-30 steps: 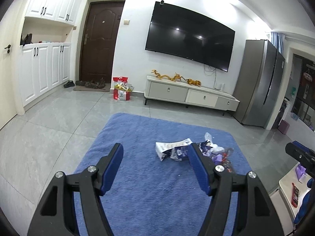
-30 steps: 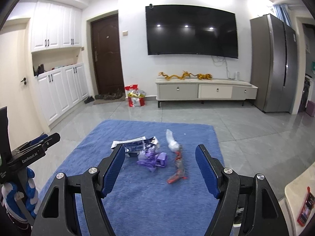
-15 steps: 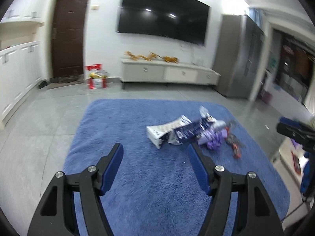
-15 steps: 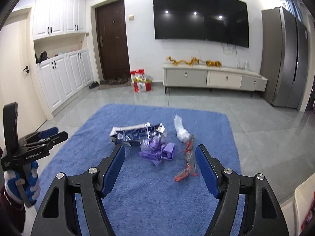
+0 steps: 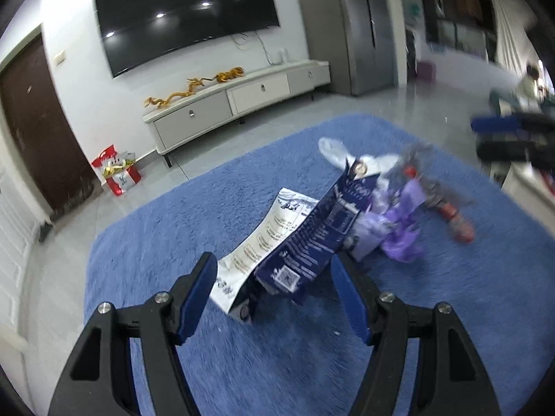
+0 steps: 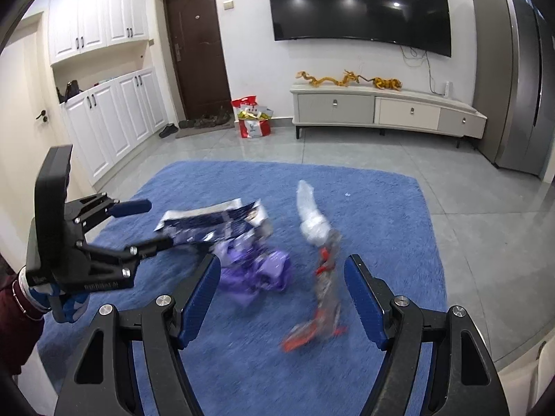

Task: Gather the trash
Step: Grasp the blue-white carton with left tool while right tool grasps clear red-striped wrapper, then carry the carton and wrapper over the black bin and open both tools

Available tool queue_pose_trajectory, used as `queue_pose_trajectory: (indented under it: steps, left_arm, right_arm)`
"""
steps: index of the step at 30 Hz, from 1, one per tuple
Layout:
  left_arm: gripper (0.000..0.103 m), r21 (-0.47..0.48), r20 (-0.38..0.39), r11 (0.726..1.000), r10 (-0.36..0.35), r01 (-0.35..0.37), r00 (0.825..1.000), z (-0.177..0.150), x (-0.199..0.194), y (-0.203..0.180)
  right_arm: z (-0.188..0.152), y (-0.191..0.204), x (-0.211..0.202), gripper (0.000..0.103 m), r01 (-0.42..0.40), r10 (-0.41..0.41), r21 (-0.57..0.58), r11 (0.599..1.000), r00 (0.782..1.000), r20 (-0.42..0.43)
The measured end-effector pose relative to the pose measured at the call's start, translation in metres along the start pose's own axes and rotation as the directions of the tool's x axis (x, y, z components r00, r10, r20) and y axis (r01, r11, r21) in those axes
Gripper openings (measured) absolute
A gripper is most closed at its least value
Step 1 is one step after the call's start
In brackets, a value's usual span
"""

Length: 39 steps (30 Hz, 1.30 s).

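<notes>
**Trash on the blue rug**

While grey tiles cover the floor (image 6: 347, 159), a shaggy blue rug (image 6: 374, 208) carries the litter: a dark-blue-and-white foil packet (image 5: 305, 239), crumpled purple plastic (image 6: 256, 274), a white plastic twist (image 6: 312, 218) and a red-and-clear wrapper (image 6: 322, 298). The left tool (image 5: 274, 284) stands spread around the packet's near end; the right tool (image 6: 282, 294) is spread above the purple plastic and red wrapper. A black wall television (image 6: 360, 3) hangs over a low pale cabinet (image 6: 381, 111).

Fluffy blue cloth rug (image 6: 364, 201); glossy grey floor tiles (image 6: 485, 215); crinkled printed foil packet (image 5: 305, 239); thin purple plastic bag (image 6: 256, 274); shiny clear wrapper (image 6: 324, 298).
</notes>
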<state>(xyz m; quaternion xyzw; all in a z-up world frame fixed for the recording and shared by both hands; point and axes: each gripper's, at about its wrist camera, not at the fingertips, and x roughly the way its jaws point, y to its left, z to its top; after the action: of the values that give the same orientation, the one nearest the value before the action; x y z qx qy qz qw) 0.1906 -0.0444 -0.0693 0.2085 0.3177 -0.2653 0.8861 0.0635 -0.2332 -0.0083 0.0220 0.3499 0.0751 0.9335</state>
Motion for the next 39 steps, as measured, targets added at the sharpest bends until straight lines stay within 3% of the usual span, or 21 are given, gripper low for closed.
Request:
queue_pose_trajectory:
  steps: [5,9,12,19,20,30,35,39]
  left_arm:
    - [0.066,0.043,-0.032,0.999,-0.009,0.011,0.999,0.003,0.024,-0.005]
    - [0.053,0.037,-0.056,0.999,-0.032,0.034,0.998,0.002,0.036,-0.004]
    - [0.037,0.024,-0.081,0.998,-0.058,0.060,0.995,0.002,0.046,-0.001]
    - [0.033,-0.020,-0.069,0.995,-0.098,0.096,0.993,0.004,0.044,0.002]
    - [0.033,-0.025,-0.065,0.995,-0.096,0.094,0.993,0.004,0.042,0.002]
    - [0.028,-0.197,-0.018,0.973,-0.126,0.120,0.992,-0.002,-0.004,0.016]
    - [0.028,-0.240,-0.005,0.964,-0.117,0.112,0.993,-0.012,-0.037,0.015]
    - [0.028,-0.263,0.004,0.953,-0.157,0.152,0.988,-0.025,-0.068,0.011]
  right_arm:
    - [0.022,-0.023,0.038,0.070,-0.013,0.014,0.019,1.000,0.999,-0.032]
    - [0.021,-0.043,0.064,0.061,-0.047,0.054,0.109,0.993,0.996,-0.065]
    - [0.006,-0.049,0.073,0.049,-0.054,0.067,0.147,0.988,0.994,-0.081]
    - [-0.010,-0.051,0.086,0.008,-0.069,0.089,0.152,0.986,0.988,-0.129]
    - [-0.011,-0.051,0.086,0.006,-0.071,0.091,0.153,0.986,0.988,-0.127]
    - [-0.014,-0.047,0.037,0.003,-0.101,0.108,0.156,0.983,0.993,-0.037]
    - [-0.014,-0.039,0.001,0.003,-0.118,0.118,0.142,0.983,0.993,0.005]
    - [-0.023,-0.029,-0.033,0.003,-0.122,0.119,0.126,0.985,0.992,0.036]
